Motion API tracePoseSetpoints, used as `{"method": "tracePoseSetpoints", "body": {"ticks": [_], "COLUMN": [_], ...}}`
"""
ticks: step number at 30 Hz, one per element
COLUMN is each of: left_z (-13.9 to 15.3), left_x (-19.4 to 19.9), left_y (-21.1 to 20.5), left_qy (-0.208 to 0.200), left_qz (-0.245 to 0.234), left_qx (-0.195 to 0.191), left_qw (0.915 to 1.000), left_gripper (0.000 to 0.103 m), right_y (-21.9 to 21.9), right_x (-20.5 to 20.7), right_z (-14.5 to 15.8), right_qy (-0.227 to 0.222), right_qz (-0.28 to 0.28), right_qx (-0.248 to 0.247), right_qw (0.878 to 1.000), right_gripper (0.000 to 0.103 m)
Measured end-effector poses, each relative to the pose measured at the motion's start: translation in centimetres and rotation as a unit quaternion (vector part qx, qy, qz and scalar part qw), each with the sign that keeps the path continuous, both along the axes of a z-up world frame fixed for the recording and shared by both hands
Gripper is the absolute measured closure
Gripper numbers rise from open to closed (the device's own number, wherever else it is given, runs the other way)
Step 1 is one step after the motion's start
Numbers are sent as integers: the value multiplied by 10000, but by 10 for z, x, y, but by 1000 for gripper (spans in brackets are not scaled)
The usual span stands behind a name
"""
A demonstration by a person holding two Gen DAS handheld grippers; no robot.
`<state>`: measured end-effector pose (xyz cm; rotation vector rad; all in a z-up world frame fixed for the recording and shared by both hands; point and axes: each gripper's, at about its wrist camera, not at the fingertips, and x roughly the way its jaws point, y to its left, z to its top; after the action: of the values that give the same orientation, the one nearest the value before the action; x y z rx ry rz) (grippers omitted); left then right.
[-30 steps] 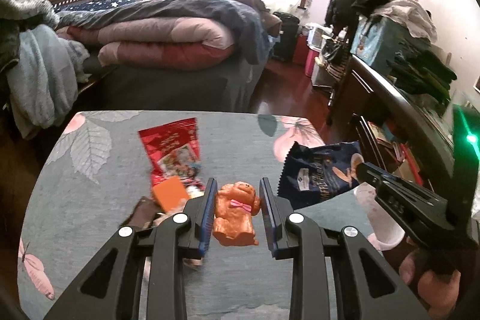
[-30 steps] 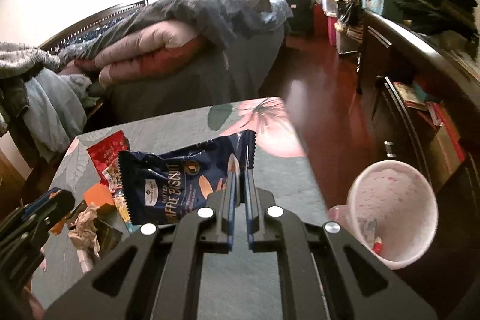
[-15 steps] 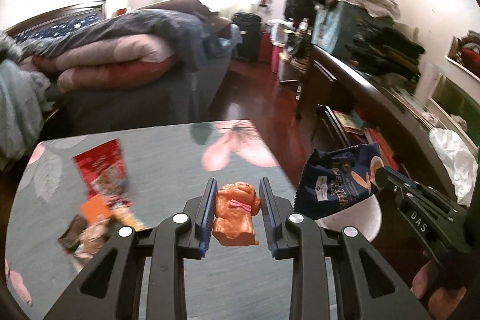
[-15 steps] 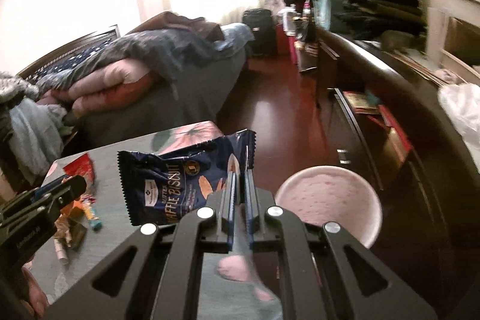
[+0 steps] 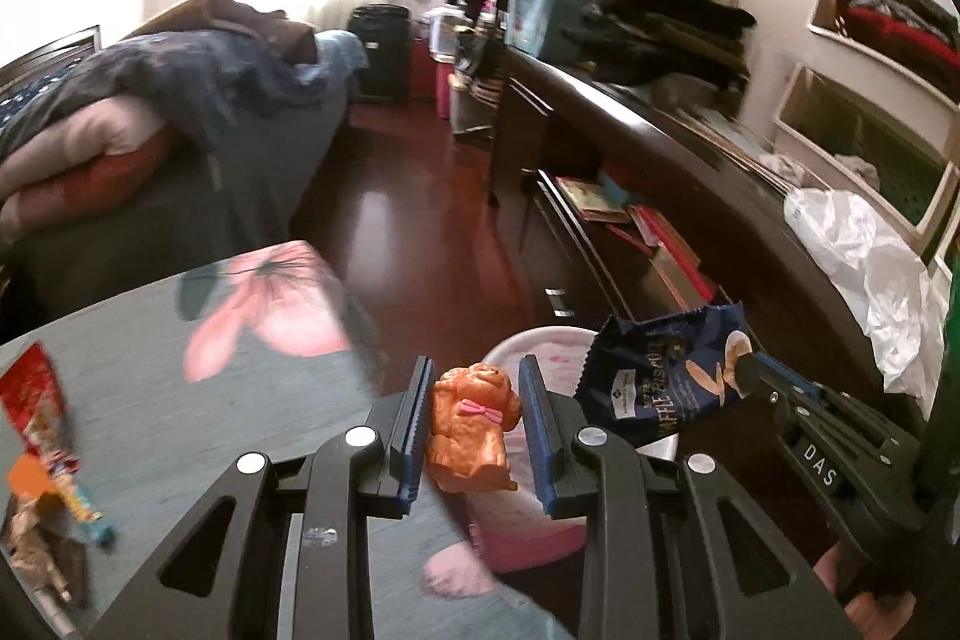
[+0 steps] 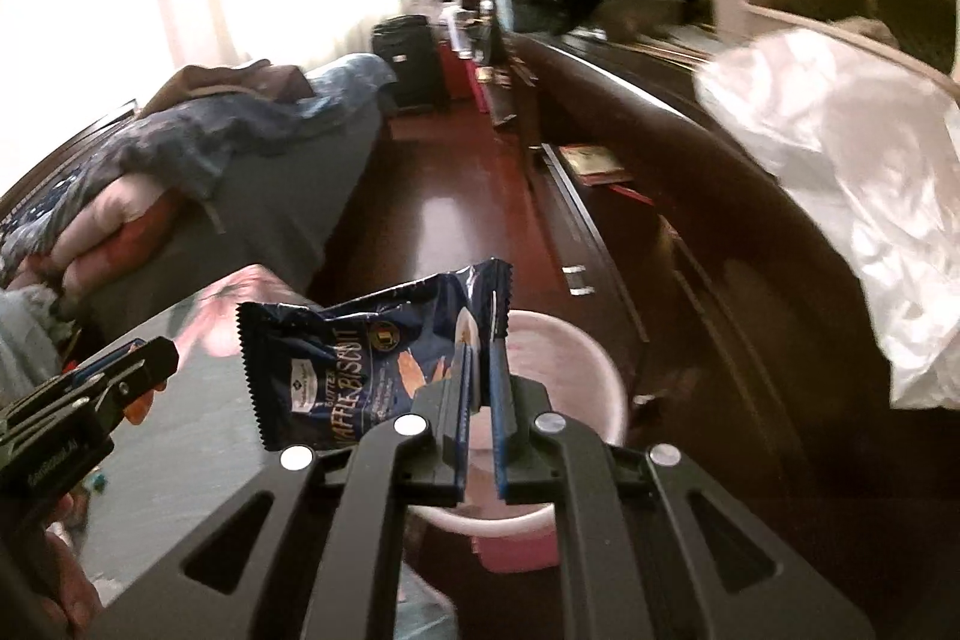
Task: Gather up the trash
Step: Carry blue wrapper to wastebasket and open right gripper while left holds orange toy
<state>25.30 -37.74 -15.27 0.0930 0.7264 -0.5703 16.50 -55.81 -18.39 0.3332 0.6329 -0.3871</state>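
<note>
Biscuit packet [image 6: 366, 370] pinched in the right gripper [image 6: 480, 370] above the pink bin [image 6: 576, 358]; left gripper [image 5: 474, 424] clamps an orange toy dog [image 5: 471, 424].

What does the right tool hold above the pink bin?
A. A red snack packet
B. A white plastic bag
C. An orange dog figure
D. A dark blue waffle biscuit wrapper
D. The right tool is shut on the dark blue waffle biscuit wrapper, which hangs over the rim of the pink bin; the orange dog figure sits in the left tool.

floral table [image 5: 180, 376] bearing red wrapper [image 5: 36, 400]
</note>
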Motion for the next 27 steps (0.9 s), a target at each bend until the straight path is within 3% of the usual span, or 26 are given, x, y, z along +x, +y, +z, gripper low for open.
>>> {"method": "tracePoseSetpoints", "body": {"ticks": [10, 18, 19, 21, 23, 27], "left_z": [-38, -75, -77, -80, -79, -77], "left_x": [28, 52, 53, 55, 55, 58], "left_y": [-70, -92, -93, -93, -93, -89], "left_qy": [372, 772, 792, 791, 660, 527], "left_qz": [-446, -511, -525, -497, -396, -200], "left_qx": [110, 154, 158, 163, 152, 148], "left_qw": [9983, 9956, 9953, 9955, 9969, 9983], "left_gripper": [74, 72, 68, 38, 22, 13], "right_y": [-34, -35, -36, -36, -35, -38], "right_x": [22, 56, 59, 63, 64, 66], "right_z": [-47, -76, -79, -84, -86, -92], "right_qy": [557, 773, 787, 790, 748, 787], "right_qz": [-478, -531, -540, -515, -492, -462], "right_qx": [-379, -536, -571, -618, -631, -561], "right_qw": [9966, 9942, 9938, 9936, 9940, 9942], "right_gripper": [95, 91, 91, 77, 70, 62]}}
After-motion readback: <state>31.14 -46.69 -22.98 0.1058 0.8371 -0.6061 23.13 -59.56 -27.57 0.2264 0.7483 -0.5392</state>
